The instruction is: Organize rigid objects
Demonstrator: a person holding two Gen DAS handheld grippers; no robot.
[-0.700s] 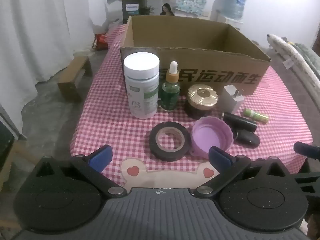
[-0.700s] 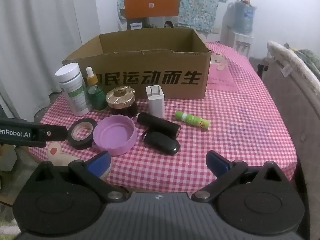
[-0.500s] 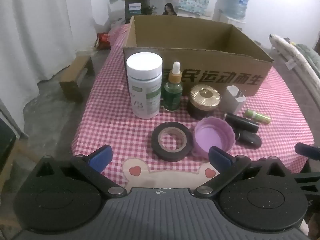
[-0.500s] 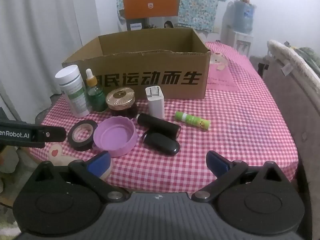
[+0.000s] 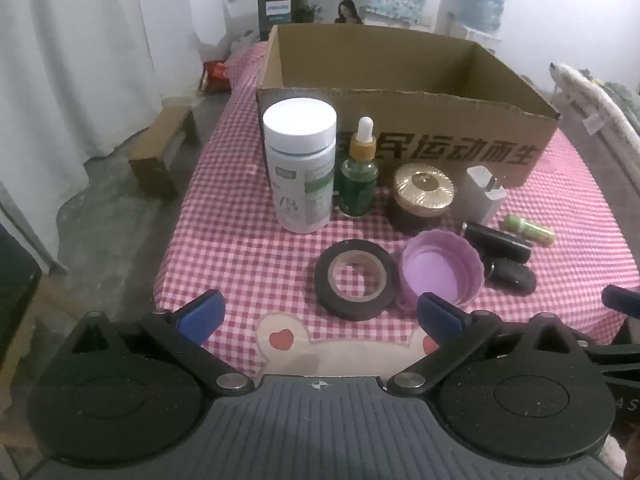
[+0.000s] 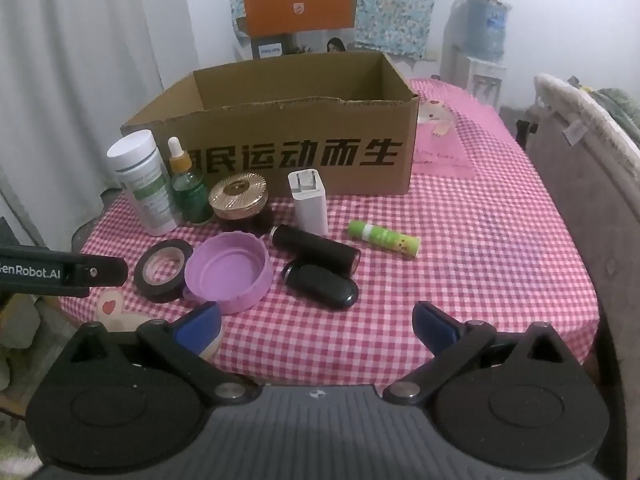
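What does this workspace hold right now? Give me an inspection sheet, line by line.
Surface: table under a red-and-white checked cloth.
Job's things: open cardboard box at the back; in front of it stand a white bottle, green dropper bottle, gold-lidded jar and white charger; lying nearer are black tape roll, purple lid, black tube, black oval case and green stick.
Clutter: nothing seen.
Grippers: left gripper and right gripper both open, fingers holding nothing, short of the items.
Cables: nothing seen.
Surroundings: white curtain, orange box, water jug.
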